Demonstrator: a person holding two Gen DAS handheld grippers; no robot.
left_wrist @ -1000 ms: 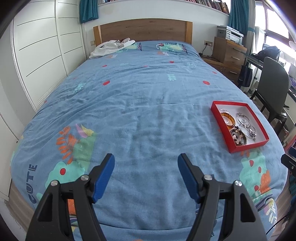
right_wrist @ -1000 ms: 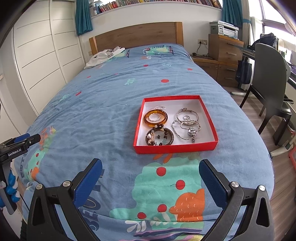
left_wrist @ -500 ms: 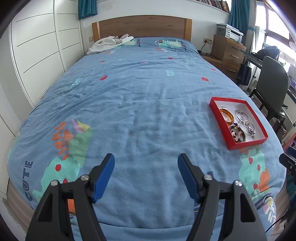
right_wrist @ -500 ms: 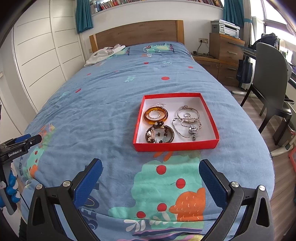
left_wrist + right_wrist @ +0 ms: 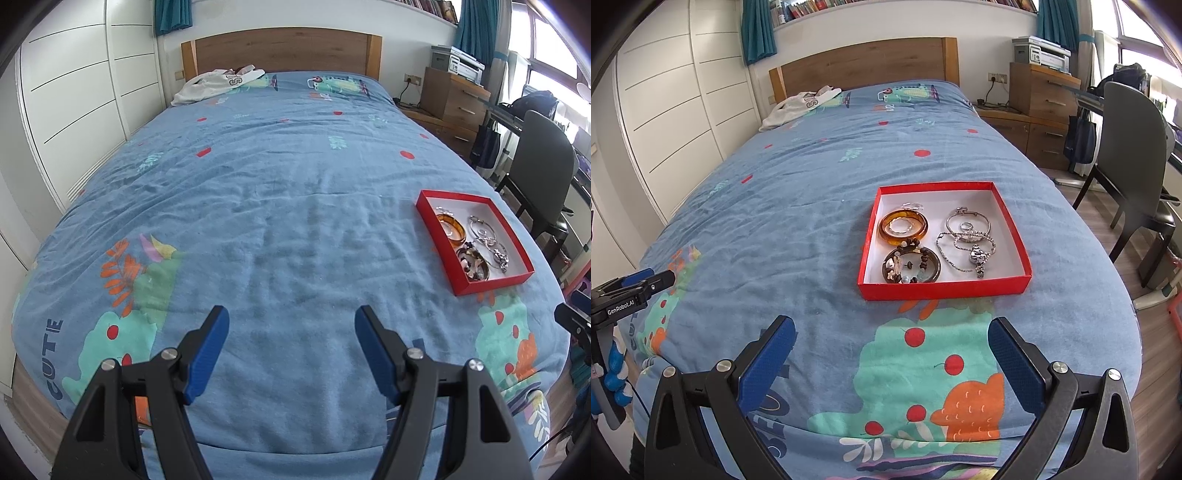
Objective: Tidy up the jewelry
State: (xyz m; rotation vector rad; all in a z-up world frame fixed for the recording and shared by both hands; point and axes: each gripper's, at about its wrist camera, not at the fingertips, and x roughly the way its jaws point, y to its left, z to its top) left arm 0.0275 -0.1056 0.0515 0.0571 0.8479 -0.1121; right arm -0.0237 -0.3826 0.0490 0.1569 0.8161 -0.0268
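Note:
A shallow red box (image 5: 1012, 225) (image 5: 436, 221) with a white floor lies on the blue bedspread. In it are an amber bangle (image 5: 903, 228) (image 5: 451, 229), a dark bangle with beads (image 5: 911, 264) (image 5: 472, 263), a thin silver bangle with a ring (image 5: 968, 223) and a silver chain with a small watch (image 5: 975, 254). My right gripper (image 5: 891, 334) hangs open near the foot of the bed, short of the box. My left gripper (image 5: 291, 323) is open over bare bedspread, with the box far to its right. Nothing is between either pair of fingers.
White clothing (image 5: 218, 82) lies by the wooden headboard (image 5: 280, 50). White wardrobe doors (image 5: 81, 96) line the left side. On the right stand a wooden dresser with a printer (image 5: 1043, 79) and a dark chair (image 5: 1134, 147). The left tool (image 5: 631, 291) shows at the right view's left edge.
Both views shifted slightly, so the box sits a little lower in the right wrist view. Both grippers keep the same open width. The jewelry has not moved.

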